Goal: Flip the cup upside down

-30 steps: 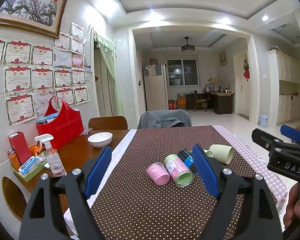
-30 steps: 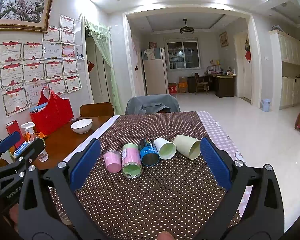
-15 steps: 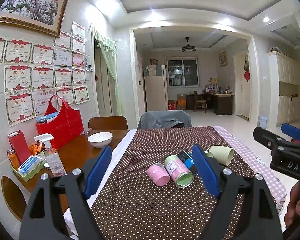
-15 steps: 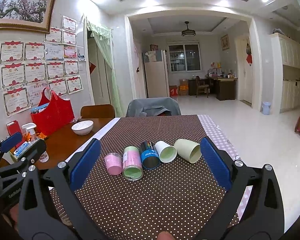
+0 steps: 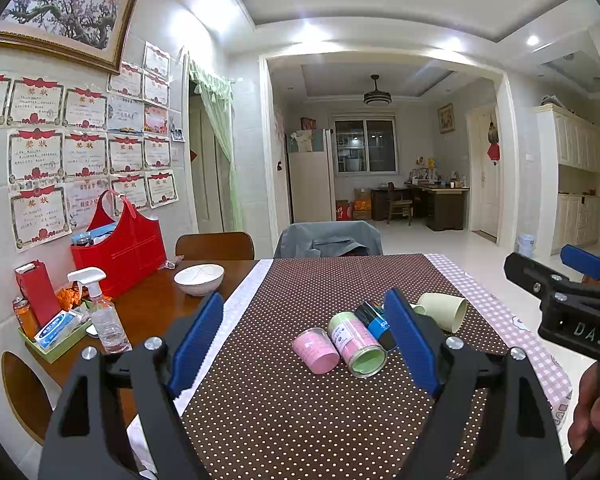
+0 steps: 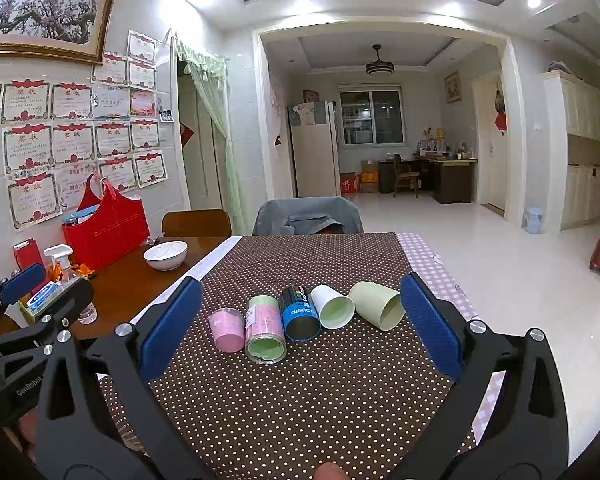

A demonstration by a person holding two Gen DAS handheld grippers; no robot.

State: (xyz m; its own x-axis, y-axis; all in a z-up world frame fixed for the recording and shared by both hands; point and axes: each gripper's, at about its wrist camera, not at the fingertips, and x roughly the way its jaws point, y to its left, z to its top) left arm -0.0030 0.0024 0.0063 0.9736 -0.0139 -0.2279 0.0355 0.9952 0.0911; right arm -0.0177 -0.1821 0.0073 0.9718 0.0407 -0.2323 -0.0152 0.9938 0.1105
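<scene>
**Five cups lie on their sides, both grippers wide open above them**

We see the table first, its dark wood bare on the left, with a brown polka-dot cloth running down its middle. On the wood stand a red bag, a white bowl and a spray bottle.

We hold the left gripper and the right gripper above the near end of the cloth, each with its blue pads spread wide and nothing between them.

The cups lie in a row across the cloth, all on their sides with mouths toward us. From right to left in the right wrist view we find a pale green cup, a white cup, a dark cup with a blue label, a pink and green cup and a small pink cup. Neighbours lie just beside or touching each other; neither gripper touches any cup
</scene>
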